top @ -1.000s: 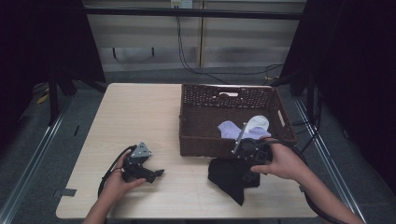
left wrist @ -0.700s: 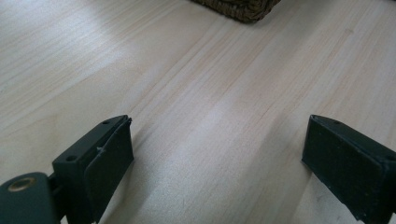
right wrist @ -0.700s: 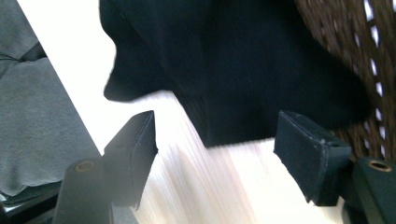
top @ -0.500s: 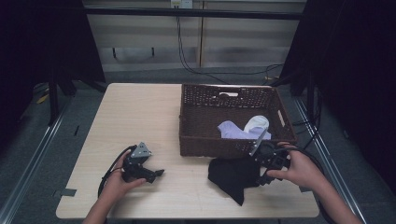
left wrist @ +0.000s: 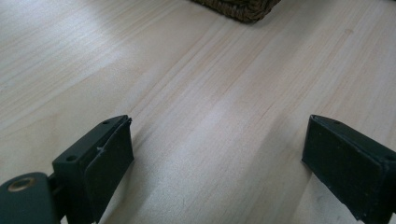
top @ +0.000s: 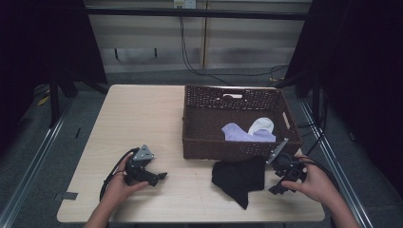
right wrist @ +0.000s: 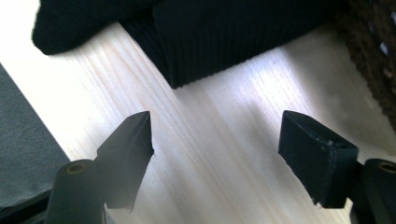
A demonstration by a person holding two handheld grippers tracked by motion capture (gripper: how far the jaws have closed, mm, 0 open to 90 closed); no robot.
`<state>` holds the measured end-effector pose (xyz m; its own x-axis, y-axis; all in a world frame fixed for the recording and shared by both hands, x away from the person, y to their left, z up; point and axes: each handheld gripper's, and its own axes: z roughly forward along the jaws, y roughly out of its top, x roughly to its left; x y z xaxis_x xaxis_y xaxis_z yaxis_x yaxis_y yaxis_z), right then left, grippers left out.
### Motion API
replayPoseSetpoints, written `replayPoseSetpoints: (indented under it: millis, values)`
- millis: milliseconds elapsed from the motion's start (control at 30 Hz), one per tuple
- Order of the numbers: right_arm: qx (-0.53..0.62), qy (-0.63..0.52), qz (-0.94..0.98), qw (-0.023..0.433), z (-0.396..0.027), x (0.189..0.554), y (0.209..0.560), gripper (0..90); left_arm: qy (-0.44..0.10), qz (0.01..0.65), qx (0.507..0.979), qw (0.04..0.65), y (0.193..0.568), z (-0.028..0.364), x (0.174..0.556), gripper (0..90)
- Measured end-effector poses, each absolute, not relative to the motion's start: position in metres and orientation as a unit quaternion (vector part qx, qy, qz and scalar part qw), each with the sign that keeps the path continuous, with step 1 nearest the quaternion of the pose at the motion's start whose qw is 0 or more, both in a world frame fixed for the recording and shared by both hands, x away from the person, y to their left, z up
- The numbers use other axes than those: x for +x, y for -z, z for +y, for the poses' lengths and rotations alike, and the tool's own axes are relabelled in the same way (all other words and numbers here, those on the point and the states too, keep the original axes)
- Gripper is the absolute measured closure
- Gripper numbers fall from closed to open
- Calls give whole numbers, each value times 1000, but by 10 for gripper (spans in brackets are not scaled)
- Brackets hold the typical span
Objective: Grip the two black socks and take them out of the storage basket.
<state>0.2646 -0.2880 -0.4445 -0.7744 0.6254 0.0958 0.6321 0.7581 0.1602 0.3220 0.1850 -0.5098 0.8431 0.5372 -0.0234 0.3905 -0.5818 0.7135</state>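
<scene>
Right gripper view: right gripper (right wrist: 215, 154) jaws wide, just been opening, nothing between them.
Black sock (right wrist: 219, 32) lies flat on table (right wrist: 219, 140) just ahead, against the basket (top: 237, 126) front; likely lining up a grab for the basket. Left gripper (left wrist: 217, 163) open, parked on bare table.

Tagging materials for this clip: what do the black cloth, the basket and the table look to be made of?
Black cloth: soft knit fabric, matte; fine ribs show in the right gripper view. Basket: dark brown woven wicker or a lookalike, open weave along its walls. Table: pale wood or wood-look laminate, smooth, with straight grain lines.
</scene>
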Motion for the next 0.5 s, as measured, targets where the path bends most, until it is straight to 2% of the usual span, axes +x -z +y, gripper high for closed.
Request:
replayPoseSetpoints:
  millis: [233,267,500]
  values:
    - [-350,117,-929,5,-296,259,455,243,-98,263,884,375,510,185,322,79]
    - [-348,130,-928,-11,-298,256,458,243,-98,263,884,375,510,185,322,78]
    - [-356,137,-924,-18,-300,250,466,236,-98,263,884,375,510,185,322,79]
